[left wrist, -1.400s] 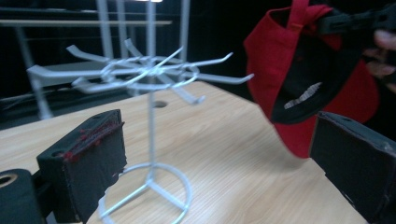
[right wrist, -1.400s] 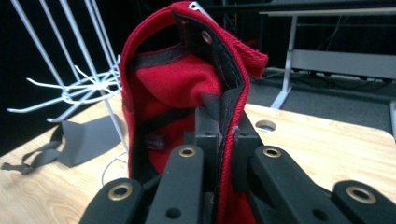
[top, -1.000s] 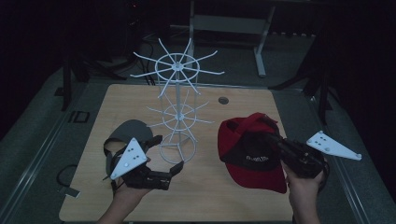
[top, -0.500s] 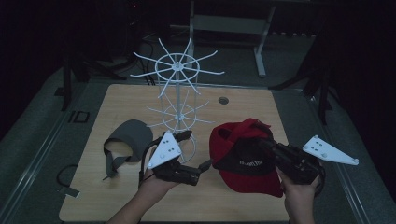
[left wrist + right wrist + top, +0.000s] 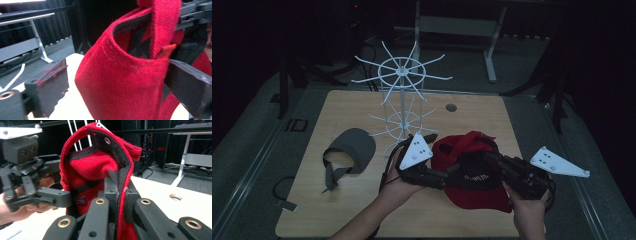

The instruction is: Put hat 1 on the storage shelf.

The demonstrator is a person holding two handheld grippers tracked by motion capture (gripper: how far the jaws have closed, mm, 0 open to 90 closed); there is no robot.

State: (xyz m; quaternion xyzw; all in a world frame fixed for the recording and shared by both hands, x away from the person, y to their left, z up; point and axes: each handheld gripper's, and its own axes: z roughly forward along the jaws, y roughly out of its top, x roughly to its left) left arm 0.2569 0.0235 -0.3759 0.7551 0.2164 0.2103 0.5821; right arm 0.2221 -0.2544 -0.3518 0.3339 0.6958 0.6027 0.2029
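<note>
We are holding the red cap above the worktop, right gripper clamped on its rim, while the left gripper, jaws just closing slightly, straddles the opposite edge unpinched, likely to spread it for the rack.

Red cap: fuzzy matt cloth (stitched seams)
Rack: white wire
Table: pale smooth wood
Grey visor: matt cloth
</note>
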